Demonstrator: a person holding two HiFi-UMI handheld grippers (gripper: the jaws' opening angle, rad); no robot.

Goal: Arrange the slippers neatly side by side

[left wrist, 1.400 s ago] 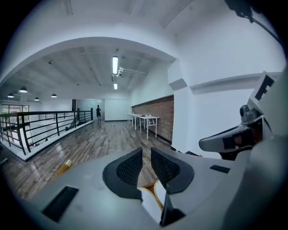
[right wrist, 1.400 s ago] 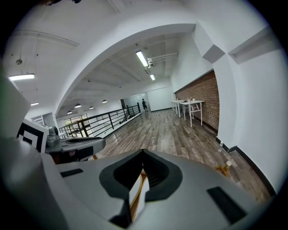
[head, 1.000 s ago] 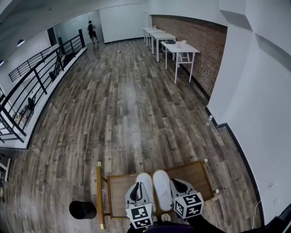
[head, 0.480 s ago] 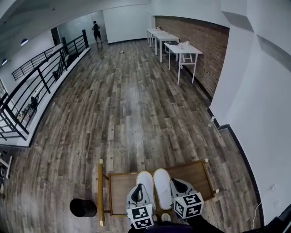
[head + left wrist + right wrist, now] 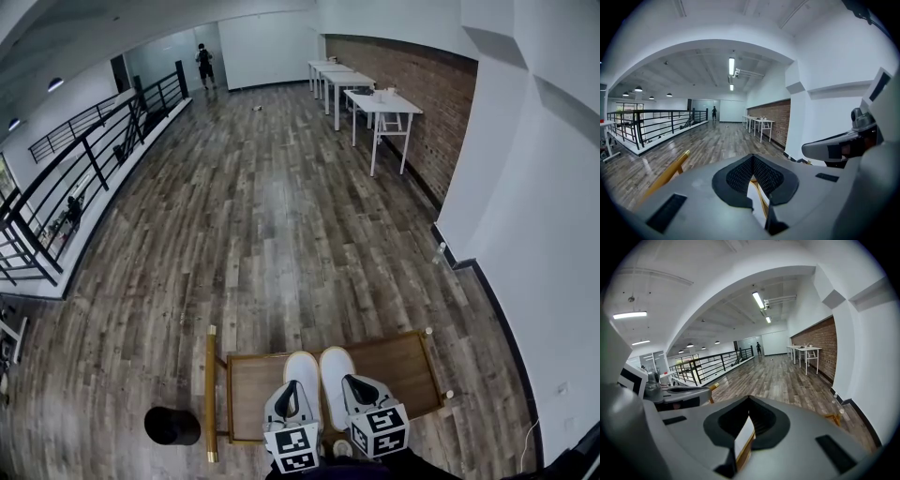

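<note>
Two white fabric slippers (image 5: 302, 367) sit paired at the middle of the brown wooden bench (image 5: 403, 361). The left gripper (image 5: 282, 392) and right gripper (image 5: 352, 384), jaws together and seemingly empty, probably only need to straighten the heels.

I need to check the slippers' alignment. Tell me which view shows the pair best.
The head view: both white slippers lie side by side on the wooden tray, with their toes in plain sight. The two gripper views each show only a narrow white sliver, too little to judge alignment.
</note>
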